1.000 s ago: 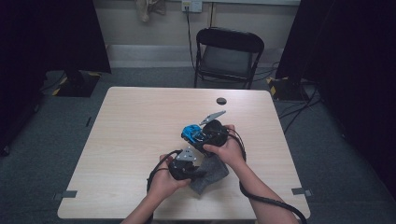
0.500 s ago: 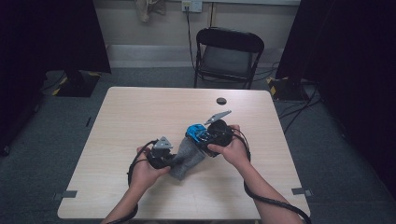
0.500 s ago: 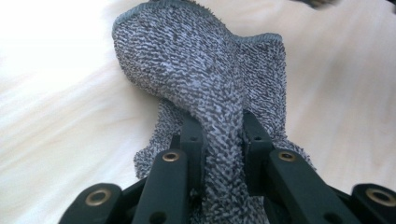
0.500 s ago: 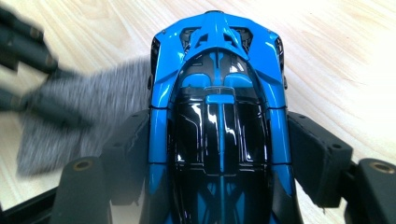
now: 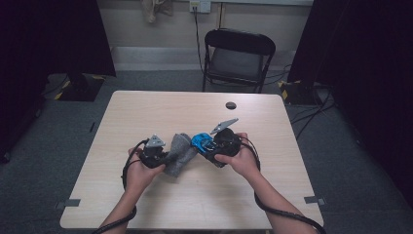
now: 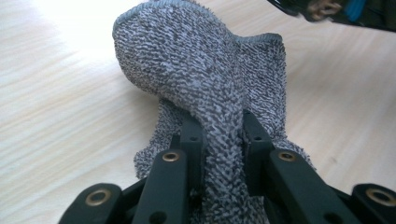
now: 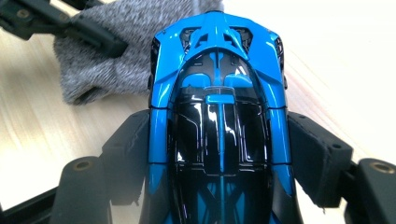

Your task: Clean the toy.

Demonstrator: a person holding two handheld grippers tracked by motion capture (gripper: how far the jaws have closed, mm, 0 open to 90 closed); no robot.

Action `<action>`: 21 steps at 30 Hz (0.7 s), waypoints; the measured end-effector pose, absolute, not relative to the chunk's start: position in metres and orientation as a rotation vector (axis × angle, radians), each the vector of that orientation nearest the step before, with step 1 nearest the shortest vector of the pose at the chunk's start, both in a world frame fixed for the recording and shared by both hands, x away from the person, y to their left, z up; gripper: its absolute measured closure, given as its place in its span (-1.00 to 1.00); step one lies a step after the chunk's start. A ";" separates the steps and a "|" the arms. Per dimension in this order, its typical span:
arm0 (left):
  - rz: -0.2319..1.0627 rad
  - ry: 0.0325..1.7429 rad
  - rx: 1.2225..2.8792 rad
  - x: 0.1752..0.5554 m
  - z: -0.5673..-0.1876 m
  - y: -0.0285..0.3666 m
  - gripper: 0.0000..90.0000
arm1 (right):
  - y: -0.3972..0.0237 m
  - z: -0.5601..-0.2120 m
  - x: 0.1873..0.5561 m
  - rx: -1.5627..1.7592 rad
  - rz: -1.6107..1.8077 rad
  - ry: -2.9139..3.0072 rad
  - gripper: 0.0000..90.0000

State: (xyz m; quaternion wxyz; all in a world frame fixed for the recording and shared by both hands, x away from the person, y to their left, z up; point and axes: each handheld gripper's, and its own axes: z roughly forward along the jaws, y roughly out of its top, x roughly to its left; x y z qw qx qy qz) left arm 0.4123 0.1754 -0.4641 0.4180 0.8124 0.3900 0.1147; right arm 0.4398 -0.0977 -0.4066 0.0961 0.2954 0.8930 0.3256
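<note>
Toy car clamped lengthwise in right tongs, nose toward grey sock; sock pinched in left tongs, just beside.

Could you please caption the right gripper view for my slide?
Right gripper clamps a blue toy car beside a grey knit cloth.
</note>
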 end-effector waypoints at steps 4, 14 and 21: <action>0.300 0.985 2.022 0.415 -0.463 0.173 0.68 | -0.096 -0.409 0.438 0.864 0.964 2.654 -0.36; 0.246 0.935 2.008 0.413 -0.461 0.154 0.68 | -0.088 -0.414 0.436 0.849 0.969 2.660 -0.36; 0.218 0.917 2.006 0.410 -0.464 0.146 0.68 | -0.087 -0.415 0.437 0.852 0.970 2.660 -0.36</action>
